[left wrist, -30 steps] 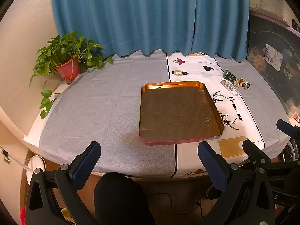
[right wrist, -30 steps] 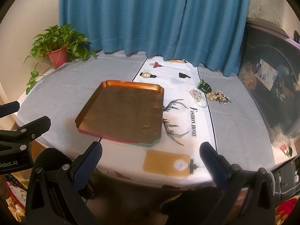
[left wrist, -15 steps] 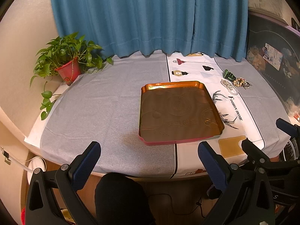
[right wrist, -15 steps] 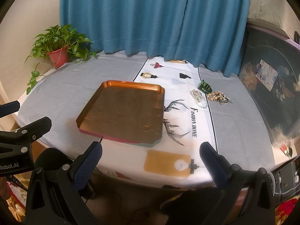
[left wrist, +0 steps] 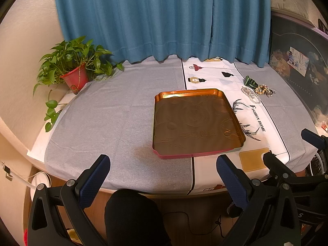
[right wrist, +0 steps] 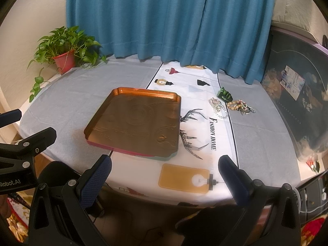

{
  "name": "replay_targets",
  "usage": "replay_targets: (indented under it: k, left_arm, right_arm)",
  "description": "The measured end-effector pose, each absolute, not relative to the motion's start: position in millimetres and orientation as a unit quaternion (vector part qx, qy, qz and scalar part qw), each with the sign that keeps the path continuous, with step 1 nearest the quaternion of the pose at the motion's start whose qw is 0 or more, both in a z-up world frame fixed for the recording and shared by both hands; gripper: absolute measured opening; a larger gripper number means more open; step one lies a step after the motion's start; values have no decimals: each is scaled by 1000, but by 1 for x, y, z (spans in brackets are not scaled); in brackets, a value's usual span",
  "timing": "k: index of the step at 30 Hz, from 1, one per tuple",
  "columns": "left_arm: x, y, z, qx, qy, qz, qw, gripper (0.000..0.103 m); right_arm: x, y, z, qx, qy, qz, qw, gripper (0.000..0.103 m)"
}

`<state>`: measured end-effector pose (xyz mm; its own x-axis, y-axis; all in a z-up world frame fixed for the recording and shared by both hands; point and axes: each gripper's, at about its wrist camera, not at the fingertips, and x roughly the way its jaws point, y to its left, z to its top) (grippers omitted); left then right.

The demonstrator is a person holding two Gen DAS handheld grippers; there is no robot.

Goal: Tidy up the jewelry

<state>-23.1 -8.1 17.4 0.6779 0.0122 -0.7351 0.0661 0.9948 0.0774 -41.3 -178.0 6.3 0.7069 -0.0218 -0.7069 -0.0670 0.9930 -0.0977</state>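
In the left wrist view, the left gripper (left wrist: 163,171) hangs spread wide and empty just off the near edge of the table (left wrist: 114,123), the copper tray (left wrist: 162,100) lies at mid-table, and the jewelry (left wrist: 257,91) sits in a small pile well apart beyond the tray's far right corner. In the right wrist view, the right gripper (right wrist: 164,171) likewise stands spread and empty before the table edge, the tray (right wrist: 123,91) ahead to its left, with a pale bead strand (right wrist: 218,107), tan bracelets (right wrist: 238,105) and a green piece (right wrist: 225,94) clustered on the printed cloth (right wrist: 213,135).

Both wrist cams sit off table's (left wrist: 114,119) near edge, facing curtain (right wrist: 164,20); both share tray (left wrist: 196,123).
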Motion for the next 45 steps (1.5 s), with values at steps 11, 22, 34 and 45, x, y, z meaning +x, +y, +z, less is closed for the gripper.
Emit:
replay_targets:
  k: [11,22,34,45]
  left_arm:
    - [-23,-9,17,49,401,-14,914,103]
    - [8,-39,2,66,451,-64,888,103]
    - [105,-144,-17,92,480,-122,864,103]
    - [201,-234,-38,98,501,-152,846,103]
  right_arm:
    - [-40,-179,6,-58,384,13,922,103]
    - [-22,-236,-10,-2,402,-59,914,103]
    - [98,-450,-66,135,428,-182,875,103]
    - [170,-510,-125,147,461,-203,851,103]
